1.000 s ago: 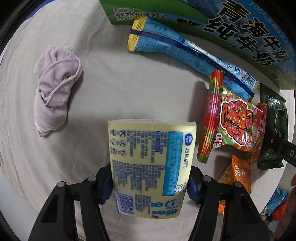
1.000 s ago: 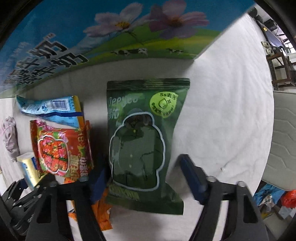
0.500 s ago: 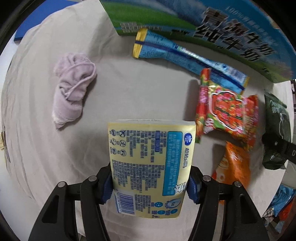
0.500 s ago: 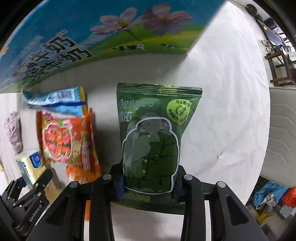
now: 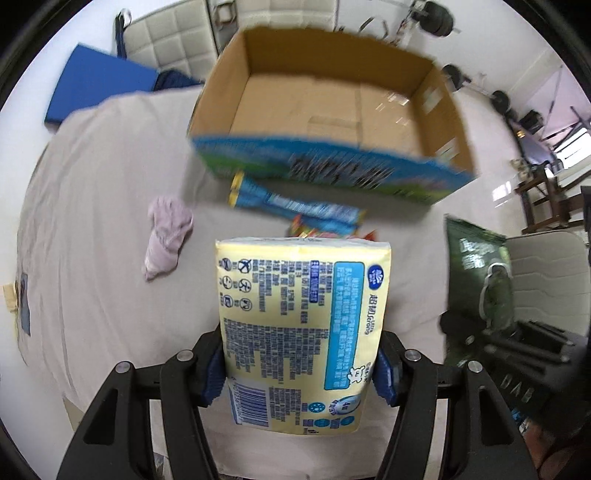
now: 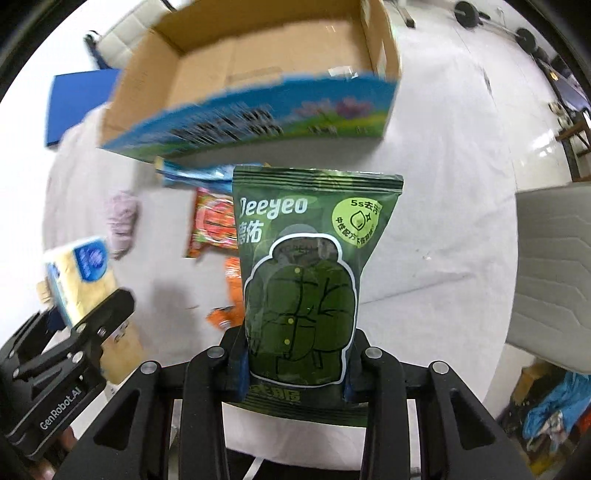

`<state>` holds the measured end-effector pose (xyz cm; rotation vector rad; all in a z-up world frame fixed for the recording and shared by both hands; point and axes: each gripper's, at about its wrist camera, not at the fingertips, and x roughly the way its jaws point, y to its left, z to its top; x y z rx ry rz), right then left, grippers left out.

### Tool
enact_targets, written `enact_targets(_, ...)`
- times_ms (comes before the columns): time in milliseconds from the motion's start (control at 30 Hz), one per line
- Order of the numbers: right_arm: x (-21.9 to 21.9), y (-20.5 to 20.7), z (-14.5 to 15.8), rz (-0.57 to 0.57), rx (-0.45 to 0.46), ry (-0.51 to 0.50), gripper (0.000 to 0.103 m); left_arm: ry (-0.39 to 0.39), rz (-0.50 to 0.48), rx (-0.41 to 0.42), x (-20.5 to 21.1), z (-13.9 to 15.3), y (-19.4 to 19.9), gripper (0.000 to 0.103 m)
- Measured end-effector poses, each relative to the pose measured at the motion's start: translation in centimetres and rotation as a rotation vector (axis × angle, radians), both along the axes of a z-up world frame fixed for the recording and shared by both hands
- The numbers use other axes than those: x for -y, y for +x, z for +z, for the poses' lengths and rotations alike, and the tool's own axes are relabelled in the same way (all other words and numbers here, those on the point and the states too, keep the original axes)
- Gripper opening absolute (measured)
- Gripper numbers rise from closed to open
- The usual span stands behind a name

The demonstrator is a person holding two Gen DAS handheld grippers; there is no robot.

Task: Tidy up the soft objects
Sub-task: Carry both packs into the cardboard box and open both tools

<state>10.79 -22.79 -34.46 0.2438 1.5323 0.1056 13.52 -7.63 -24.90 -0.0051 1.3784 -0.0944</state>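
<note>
One open cardboard box [image 5: 332, 110], only bare brown floor inside.

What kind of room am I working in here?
Probably a lived-in room doubling as a home gym: a sheet-covered bed as work surface, weight plates on the glossy floor behind, and a padded headboard against the wall.

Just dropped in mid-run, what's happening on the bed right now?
Both claws are loaded and raised above the bed. The left claw is clamped on a yellow tissue pack, the right claw on a green Deeyeo pouch. An open cardboard box sits ahead, and nothing shows inside it. On the sheet lie a pink cloth, a blue packet and a red snack bag.
</note>
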Motion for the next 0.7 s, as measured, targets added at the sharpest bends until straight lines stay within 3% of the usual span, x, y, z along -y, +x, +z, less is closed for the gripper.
enact_targets(100, 0.4, 0.4, 4.3, 0.012, 0.056, 0.027, 0.037, -0.019, -0.017, 0.034, 0.4, 2.6, 1.2, 0.061)
enact_targets(167, 1.0, 0.6, 10.1, 0.013, 0.090, 0.045, 0.037, -0.037, -0.025, 0.062, 0.7, 4.2, 2.1, 0.061)
enact_targets(333, 2.0, 2.2, 15.2, 0.022, 0.181, 0.051, 0.037, -0.070, -0.034, 0.101, 1.2, 6.8, 6.1, 0.061)
enact_targets(400, 2.1, 3.5, 16.6, 0.017, 0.202, 0.053, 0.037, -0.091, -0.036, 0.105, 0.8, 6.4, 8.0, 0.061)
enact_targets(533, 2.5, 7.3, 17.8, -0.010, 0.218, 0.045, 0.037, -0.122, -0.067, 0.081, 0.9, 6.3, 13.5, 0.061)
enact_targets(700, 1.8, 14.8, 15.1, -0.042, 0.186, 0.036, 0.037, -0.155, -0.090, 0.007, 1.2, 3.8, 19.9, 0.061)
